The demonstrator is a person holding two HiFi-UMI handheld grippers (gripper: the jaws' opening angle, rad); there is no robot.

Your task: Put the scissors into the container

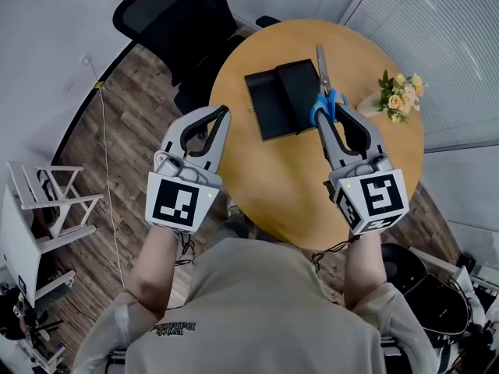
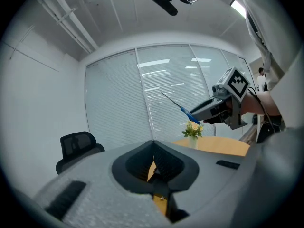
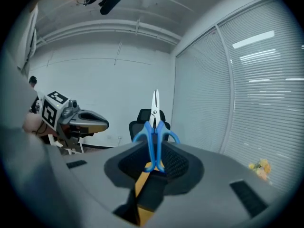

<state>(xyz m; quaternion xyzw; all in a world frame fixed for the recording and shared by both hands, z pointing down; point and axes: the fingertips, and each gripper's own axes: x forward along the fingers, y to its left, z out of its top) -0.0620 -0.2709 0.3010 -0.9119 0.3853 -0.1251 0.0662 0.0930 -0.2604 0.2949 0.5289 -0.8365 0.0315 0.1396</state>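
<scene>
The round wooden table (image 1: 288, 178) has its whole near half bare, an open stretch of tabletop between the person and the black rectangular open container (image 1: 279, 100), which lies on the far middle of the top. There is also bare wood between the container and the table's left rim. A small bunch of yellow flowers in a vase (image 1: 399, 96) stands close to the right rim, apart from the container. A black office chair (image 1: 179, 22) sits beyond the far-left rim, and slatted window blinds (image 1: 437, 22) close off the right side. The right gripper (image 1: 331, 115) is clenched on the blue-handled steel scissors (image 1: 326, 92). Its own view shows the jaws pinching the handle loops, with the blades together and pointing straight ahead. The left gripper view shows the scissors held in the air above the table. In the head view they line up just beside the container's right edge, not inside it. The left gripper (image 1: 221, 114) hangs over the table's left rim, jaws pressed together with nothing in them.
</scene>
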